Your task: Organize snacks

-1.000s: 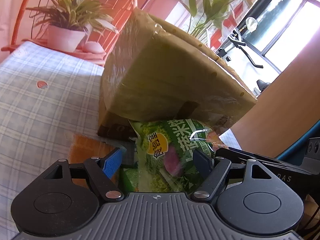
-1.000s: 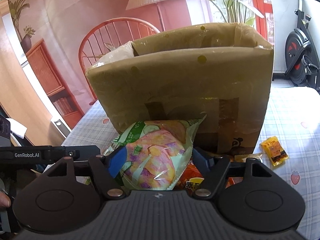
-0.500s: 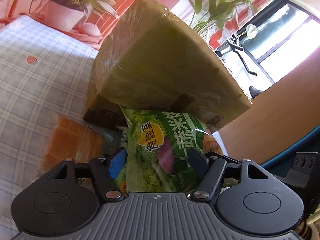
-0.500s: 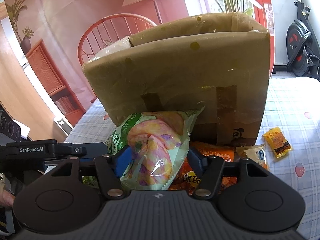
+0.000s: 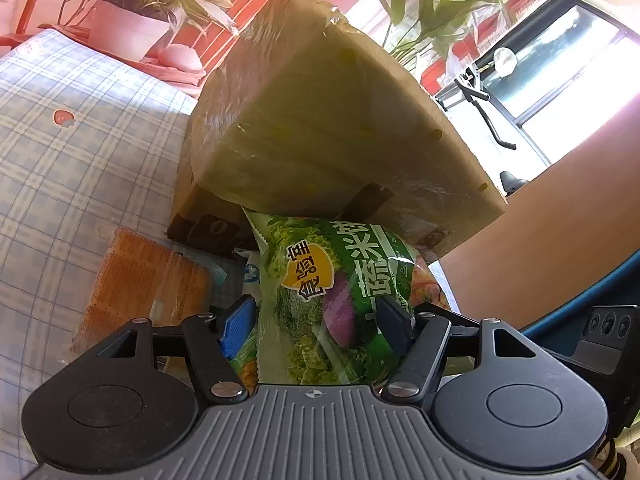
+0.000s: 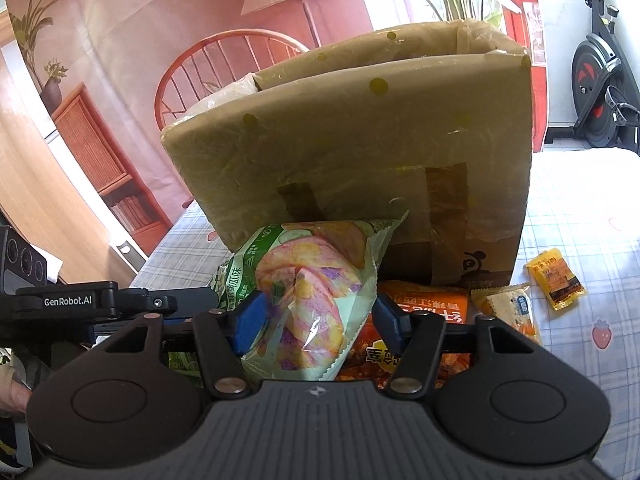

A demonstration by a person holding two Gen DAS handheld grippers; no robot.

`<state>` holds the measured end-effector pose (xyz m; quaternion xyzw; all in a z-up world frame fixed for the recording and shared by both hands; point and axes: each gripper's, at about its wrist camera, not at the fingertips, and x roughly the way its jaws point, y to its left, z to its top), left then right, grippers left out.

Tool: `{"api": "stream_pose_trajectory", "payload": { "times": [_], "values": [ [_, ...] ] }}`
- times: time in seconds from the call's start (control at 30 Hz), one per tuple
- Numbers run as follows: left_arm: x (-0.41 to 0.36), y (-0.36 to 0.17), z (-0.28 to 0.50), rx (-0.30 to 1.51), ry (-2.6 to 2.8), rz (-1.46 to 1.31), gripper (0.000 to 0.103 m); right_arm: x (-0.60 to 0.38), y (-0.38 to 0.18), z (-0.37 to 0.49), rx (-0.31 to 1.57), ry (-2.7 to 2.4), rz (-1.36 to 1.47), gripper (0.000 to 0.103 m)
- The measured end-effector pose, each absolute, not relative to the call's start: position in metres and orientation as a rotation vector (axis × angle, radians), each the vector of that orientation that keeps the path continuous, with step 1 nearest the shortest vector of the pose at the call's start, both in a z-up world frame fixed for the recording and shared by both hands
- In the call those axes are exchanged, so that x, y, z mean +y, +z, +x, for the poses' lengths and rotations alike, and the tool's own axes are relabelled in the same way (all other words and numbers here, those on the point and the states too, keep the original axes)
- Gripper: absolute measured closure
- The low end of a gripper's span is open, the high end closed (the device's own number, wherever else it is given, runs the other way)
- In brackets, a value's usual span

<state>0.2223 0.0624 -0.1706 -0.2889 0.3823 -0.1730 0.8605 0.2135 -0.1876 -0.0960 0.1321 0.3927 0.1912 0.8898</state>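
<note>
A tall brown cardboard box [image 5: 328, 128] [image 6: 360, 160] stands on the checked tablecloth, open at the top. My left gripper [image 5: 316, 324] is shut on a green snack bag [image 5: 332, 292], held up in front of the box's lower side. My right gripper [image 6: 316, 320] is shut on a pale green and pink snack bag [image 6: 308, 280], held just before the box's taped front wall. The left gripper's body [image 6: 100, 304] shows at the left of the right wrist view.
An orange snack pack [image 5: 148, 284] lies on the cloth left of the box. An orange bag [image 6: 420, 312], a small white packet [image 6: 508, 308] and a yellow packet [image 6: 554, 280] lie at the box's foot. A potted plant [image 5: 132, 28], a red chair [image 6: 224, 68] and an exercise bike [image 6: 600, 92] stand behind.
Both grippers have risen with their bags and tilted toward the box. More of the box's top rim shows in the right wrist view.
</note>
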Motion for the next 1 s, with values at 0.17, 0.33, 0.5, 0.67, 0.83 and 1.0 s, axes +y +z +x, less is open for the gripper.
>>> {"api": "stream_pose_trajectory", "payload": {
  "times": [0.17, 0.33, 0.5, 0.67, 0.83, 1.0],
  "values": [
    [0.064, -0.176, 0.224, 0.811, -0.37, -0.642, 0.032, -0.189, -0.098, 0.212, 0.812, 0.395, 0.287, 0.042],
    [0.061, -0.177, 0.227, 0.815, -0.386, -0.657, 0.031, -0.191, -0.101, 0.212, 0.808, 0.397, 0.305, 0.043],
    [0.056, -0.173, 0.224, 0.79, -0.405, -0.62, 0.038, -0.193, -0.101, 0.21, 0.804, 0.388, 0.327, 0.047],
    [0.051, -0.16, 0.219, 0.761, -0.441, -0.57, 0.045, -0.191, -0.093, 0.205, 0.779, 0.393, 0.311, 0.052],
    [0.049, -0.155, 0.215, 0.74, -0.449, -0.571, 0.045, -0.192, -0.085, 0.201, 0.754, 0.406, 0.309, 0.054],
    [0.048, -0.146, 0.209, 0.715, -0.449, -0.555, 0.046, -0.191, -0.081, 0.199, 0.742, 0.415, 0.32, 0.054]
  ]
}}
